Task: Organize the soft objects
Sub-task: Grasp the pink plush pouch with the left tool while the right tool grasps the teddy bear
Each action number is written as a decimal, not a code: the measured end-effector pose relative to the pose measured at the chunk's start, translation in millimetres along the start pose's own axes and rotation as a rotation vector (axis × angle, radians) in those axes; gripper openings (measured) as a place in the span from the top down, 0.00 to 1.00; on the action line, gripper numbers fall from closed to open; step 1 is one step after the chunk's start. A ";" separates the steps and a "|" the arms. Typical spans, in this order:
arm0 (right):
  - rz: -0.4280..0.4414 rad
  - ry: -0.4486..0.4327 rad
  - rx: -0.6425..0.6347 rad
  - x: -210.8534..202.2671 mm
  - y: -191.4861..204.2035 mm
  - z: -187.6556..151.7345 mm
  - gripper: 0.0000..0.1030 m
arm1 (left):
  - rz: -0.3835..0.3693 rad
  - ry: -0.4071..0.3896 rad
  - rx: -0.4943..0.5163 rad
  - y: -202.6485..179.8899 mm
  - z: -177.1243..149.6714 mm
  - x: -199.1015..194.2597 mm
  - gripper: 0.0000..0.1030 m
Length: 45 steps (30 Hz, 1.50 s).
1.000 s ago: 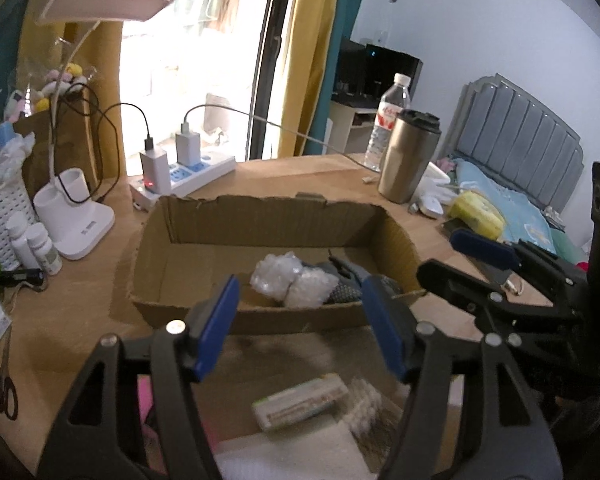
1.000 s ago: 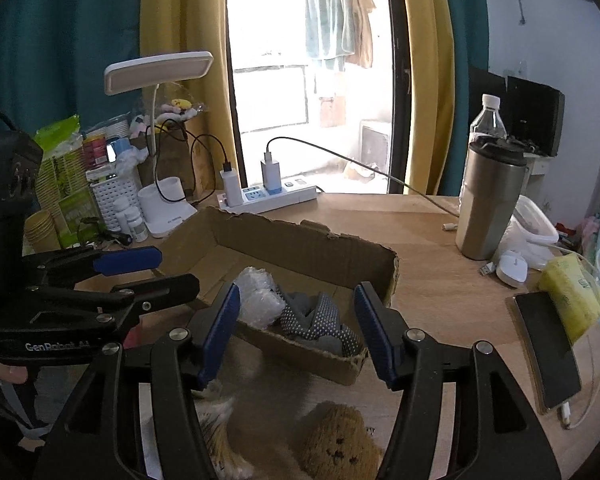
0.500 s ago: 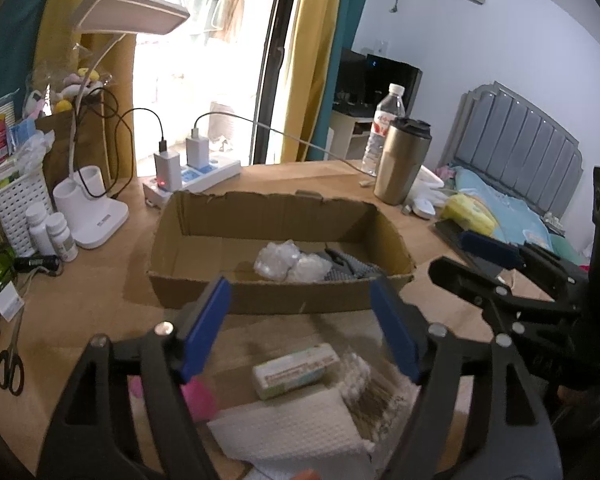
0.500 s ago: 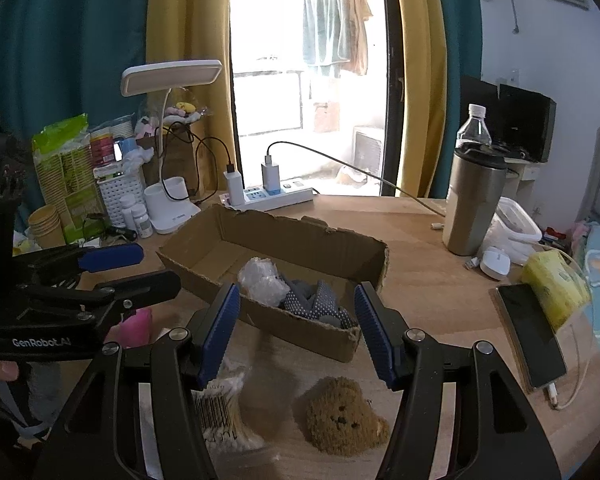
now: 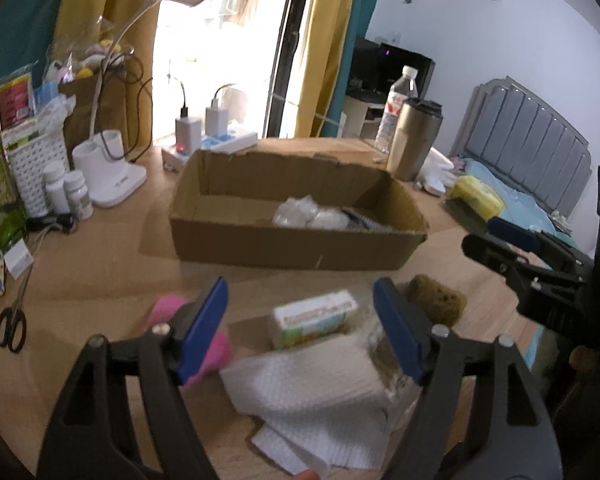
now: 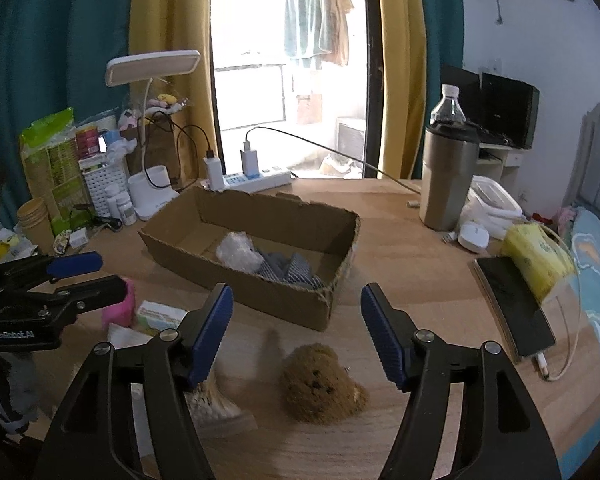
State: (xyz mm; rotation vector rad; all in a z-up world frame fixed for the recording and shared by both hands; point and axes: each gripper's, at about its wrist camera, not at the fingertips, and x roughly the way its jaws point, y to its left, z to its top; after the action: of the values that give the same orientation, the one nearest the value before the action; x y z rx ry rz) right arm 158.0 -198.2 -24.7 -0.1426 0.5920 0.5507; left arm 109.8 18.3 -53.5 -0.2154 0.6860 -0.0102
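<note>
An open cardboard box [image 5: 300,248] [image 6: 260,280] holds a clear plastic bundle [image 5: 300,213] [image 6: 238,254] and grey dotted cloth [image 6: 290,270]. In front of it on the table lie a brown plush bear head [image 6: 320,384] [image 5: 438,300], a pink soft thing [image 5: 220,354] [image 6: 120,308], a tissue pack [image 5: 314,318] and white paper towels [image 5: 312,392]. My left gripper [image 5: 300,320] hangs open above the tissue pack and towels, holding nothing. My right gripper [image 6: 296,320] is over the bear head, its jaws opening with nothing between them.
A desk lamp [image 6: 152,68], power strip [image 6: 256,178], pill bottles [image 5: 66,196] and scissors [image 5: 10,326] crowd the left. A steel tumbler [image 6: 448,184], water bottle [image 5: 396,116], yellow pack [image 6: 536,260] and phone [image 6: 512,304] stand right. A bag of cotton swabs [image 6: 208,404] lies beside the bear head.
Both grippers have drawn back from the box toward the table's near edge and their jaws have widened. The bear head, pink thing and towels now show fully.
</note>
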 end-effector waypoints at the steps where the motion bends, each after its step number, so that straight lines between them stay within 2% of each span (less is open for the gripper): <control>1: -0.002 0.003 0.001 0.5 -0.7 -1.8 0.32 | 0.001 0.006 -0.002 0.6 -2.3 0.5 0.26; 10: -0.003 0.050 0.021 10.7 -9.6 -20.8 0.32 | 0.005 0.059 0.018 -6.4 -13.9 13.3 0.26; 20: -0.005 0.125 0.052 33.4 -26.6 -40.6 0.32 | 0.152 0.093 -0.043 35.7 -18.4 19.8 0.26; 27: 0.007 0.167 0.053 46.8 -25.4 -46.2 0.32 | 0.209 0.126 -0.086 61.8 -22.1 31.9 0.26; 35: 0.003 0.225 0.055 60.6 -26.5 -48.9 0.32 | 0.190 0.176 -0.094 71.8 -23.4 49.8 0.26; 40: -0.002 0.255 0.042 66.8 -23.4 -49.6 0.32 | 0.170 0.175 -0.090 75.6 -25.3 53.6 0.26; 41: -0.003 0.258 0.039 67.1 -23.0 -50.2 0.35 | 0.165 0.176 -0.089 76.3 -25.6 54.0 0.26; 42: -0.004 0.258 0.036 66.9 -22.3 -50.1 0.43 | 0.158 0.177 -0.089 77.3 -26.0 54.2 0.27; 45: 0.001 0.268 0.024 68.1 -18.6 -50.6 0.50 | 0.136 0.173 -0.089 80.4 -27.7 53.7 0.29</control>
State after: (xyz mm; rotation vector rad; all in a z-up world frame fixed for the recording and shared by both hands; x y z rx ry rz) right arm 190.2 -197.4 -105.4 -0.1949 0.8594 0.5290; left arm 129.0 87.2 -124.2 -0.2552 0.8732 0.1340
